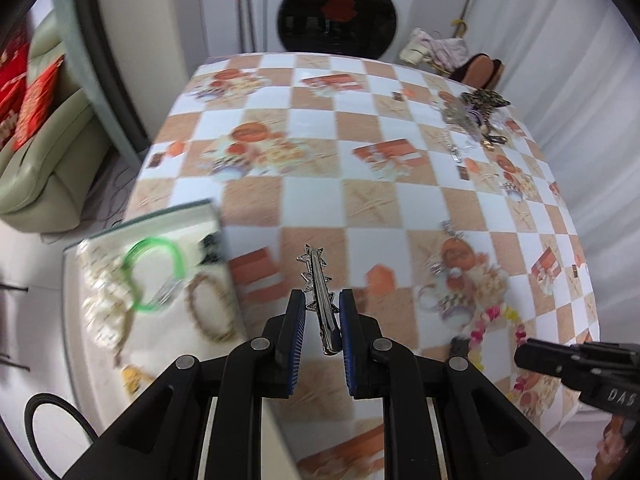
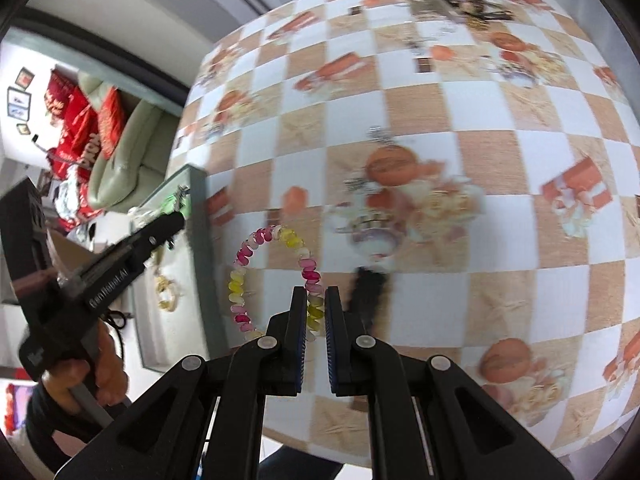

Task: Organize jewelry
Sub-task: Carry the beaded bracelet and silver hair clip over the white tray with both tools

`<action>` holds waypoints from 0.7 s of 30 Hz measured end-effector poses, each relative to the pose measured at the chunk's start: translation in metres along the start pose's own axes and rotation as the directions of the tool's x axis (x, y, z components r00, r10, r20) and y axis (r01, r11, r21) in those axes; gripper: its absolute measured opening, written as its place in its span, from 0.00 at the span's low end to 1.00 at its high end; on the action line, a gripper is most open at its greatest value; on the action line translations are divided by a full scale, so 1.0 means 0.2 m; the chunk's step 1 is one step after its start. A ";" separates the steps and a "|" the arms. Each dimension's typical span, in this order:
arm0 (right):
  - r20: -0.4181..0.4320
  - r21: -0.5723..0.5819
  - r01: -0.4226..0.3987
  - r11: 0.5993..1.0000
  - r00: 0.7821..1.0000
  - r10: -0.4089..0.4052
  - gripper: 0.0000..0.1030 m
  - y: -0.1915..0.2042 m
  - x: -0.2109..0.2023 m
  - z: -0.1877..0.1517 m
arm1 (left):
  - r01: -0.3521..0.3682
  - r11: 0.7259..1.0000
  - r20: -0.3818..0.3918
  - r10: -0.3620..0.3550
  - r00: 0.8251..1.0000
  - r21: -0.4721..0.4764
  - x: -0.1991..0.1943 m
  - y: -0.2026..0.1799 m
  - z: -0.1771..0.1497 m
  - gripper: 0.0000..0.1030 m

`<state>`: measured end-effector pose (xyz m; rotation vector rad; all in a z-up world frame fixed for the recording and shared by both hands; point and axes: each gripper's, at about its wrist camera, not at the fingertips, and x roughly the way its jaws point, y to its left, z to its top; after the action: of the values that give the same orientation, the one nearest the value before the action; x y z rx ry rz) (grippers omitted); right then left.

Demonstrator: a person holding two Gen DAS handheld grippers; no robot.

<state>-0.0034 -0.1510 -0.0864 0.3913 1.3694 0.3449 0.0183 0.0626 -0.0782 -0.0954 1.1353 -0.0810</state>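
Observation:
My left gripper [image 1: 322,300] is shut on a silver hair clip [image 1: 319,276] with star shapes, which sticks out forward between the blue pads, over the table just right of a white tray [image 1: 160,216]. In the tray lie a green bangle [image 1: 176,254], a gold bracelet [image 1: 200,312] and pale bead pieces [image 1: 104,304]. My right gripper [image 2: 315,294] is shut on a pink and yellow bead bracelet [image 2: 244,256], whose loop stands up off the table. The left gripper [image 2: 176,220] shows at the tray's [image 2: 198,200] edge in the right wrist view.
A pile of mixed jewelry [image 1: 476,116] lies at the table's far right. Small silver pieces [image 1: 452,232] and a dark item [image 2: 368,292] lie on the checked tablecloth [image 1: 320,140]. A washing machine [image 1: 338,12] stands behind the table and a sofa [image 1: 48,152] to the left.

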 end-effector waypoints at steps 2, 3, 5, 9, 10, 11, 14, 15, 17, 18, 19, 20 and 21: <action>-0.013 -0.021 -0.025 0.999 1.000 0.025 0.09 0.09 0.02 0.00 | -0.018 1.000 -0.001 0.018 1.000 -0.020 -0.03 0.07 -0.05 0.21; -0.017 -0.029 -0.032 0.999 0.999 0.032 0.09 0.11 0.02 0.00 | -0.023 0.999 -0.002 0.023 1.000 -0.029 -0.04 0.09 -0.06 0.21; -0.030 -0.061 -0.053 0.997 0.998 0.051 0.09 0.21 0.05 0.00 | -0.043 0.997 -0.007 0.043 0.999 -0.060 -0.08 0.17 -0.12 0.21; -0.055 -0.115 -0.088 0.989 0.995 0.082 0.09 0.37 0.09 0.00 | -0.079 0.990 -0.019 0.078 0.997 -0.116 -0.13 0.31 -0.23 0.21; -0.060 -0.125 -0.093 0.988 0.994 0.086 0.09 0.40 0.10 0.00 | -0.086 0.988 -0.022 0.083 0.996 -0.127 -0.14 0.34 -0.25 0.21; -0.070 -0.143 -0.100 0.985 0.993 0.091 0.09 0.45 0.12 0.00 | -0.092 0.986 -0.025 0.089 0.996 -0.140 -0.15 0.37 -0.27 0.21; -0.096 -0.185 -0.116 0.976 0.990 0.100 0.09 0.56 0.17 -0.01 | -0.115 0.977 -0.037 0.110 0.993 -0.180 -0.17 0.47 -0.35 0.21; -0.105 -0.198 -0.120 0.973 0.989 0.101 0.09 0.59 0.18 -0.02 | -0.120 0.975 -0.040 0.114 0.993 -0.186 -0.18 0.49 -0.37 0.21; -0.124 -0.227 -0.126 0.966 0.987 0.099 0.09 0.67 0.21 -0.04 | -0.136 0.968 -0.051 0.128 0.991 -0.210 -0.19 0.55 -0.42 0.21; -0.132 -0.239 -0.127 0.963 0.987 0.097 0.09 0.69 0.23 -0.04 | -0.141 0.966 -0.055 0.132 0.990 -0.216 -0.19 0.57 -0.44 0.21; -0.141 -0.250 -0.129 0.960 0.985 0.096 0.09 0.72 0.25 -0.05 | -0.152 0.963 -0.064 0.141 0.988 -0.223 -0.19 0.60 -0.47 0.21; -0.153 -0.261 -0.131 0.956 0.984 0.094 0.09 0.75 0.27 -0.06 | -0.157 0.961 -0.069 0.145 0.987 -0.226 -0.19 0.61 -0.48 0.21; -0.162 -0.272 -0.132 0.953 0.983 0.090 0.09 0.77 0.30 -0.07 | -0.165 0.958 -0.077 0.151 0.986 -0.234 -0.19 0.64 -0.51 0.21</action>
<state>-0.0085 0.0144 -0.0684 0.2090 1.4212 0.6649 -0.0880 0.1905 -0.1013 -0.2177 1.2039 0.1980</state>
